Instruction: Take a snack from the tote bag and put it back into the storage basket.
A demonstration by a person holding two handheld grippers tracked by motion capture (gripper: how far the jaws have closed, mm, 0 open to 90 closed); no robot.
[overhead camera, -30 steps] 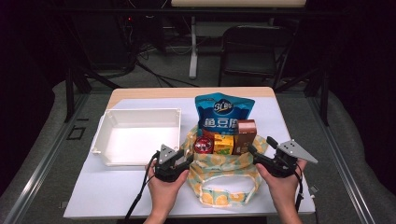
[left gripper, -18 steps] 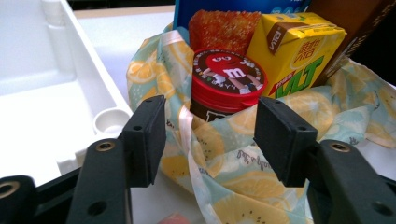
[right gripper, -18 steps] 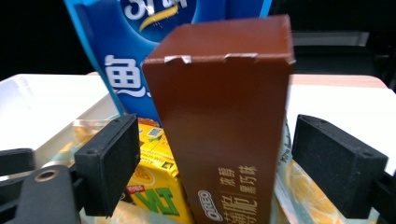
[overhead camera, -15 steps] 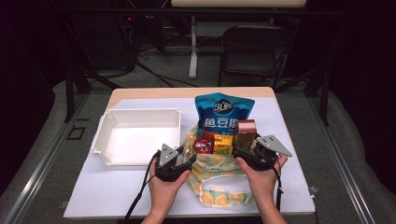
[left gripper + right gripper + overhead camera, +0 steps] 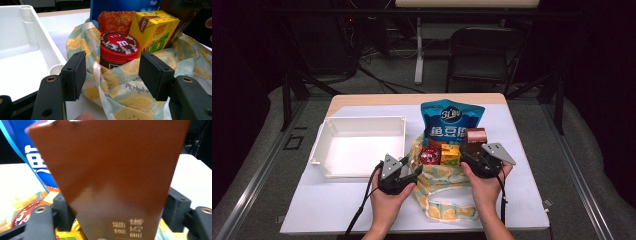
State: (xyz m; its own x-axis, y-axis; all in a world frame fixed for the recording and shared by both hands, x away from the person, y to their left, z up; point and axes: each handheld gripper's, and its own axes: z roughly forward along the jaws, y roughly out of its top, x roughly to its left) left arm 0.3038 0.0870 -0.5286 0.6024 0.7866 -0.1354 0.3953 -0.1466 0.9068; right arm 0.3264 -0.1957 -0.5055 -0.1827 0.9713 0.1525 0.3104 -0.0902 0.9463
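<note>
Right hand-held gripper [image 5: 474, 161] neared white table [image 5: 522, 150].

A dark room is seen, with light falling mainly on the white-covered tabletop [image 5: 522, 150], whose wooden far edge is left bare. Beyond it, a black chair [image 5: 482, 55] is set on the grey floor [image 5: 377, 82], beside the white leg of another table [image 5: 418, 52], and black cables [image 5: 362, 65] are trailed across the floor under dark frames. Metal rails [image 5: 257, 175] are laid along the floor at both sides of the tabletop, and the surroundings farther out are lost in blackness.
</note>
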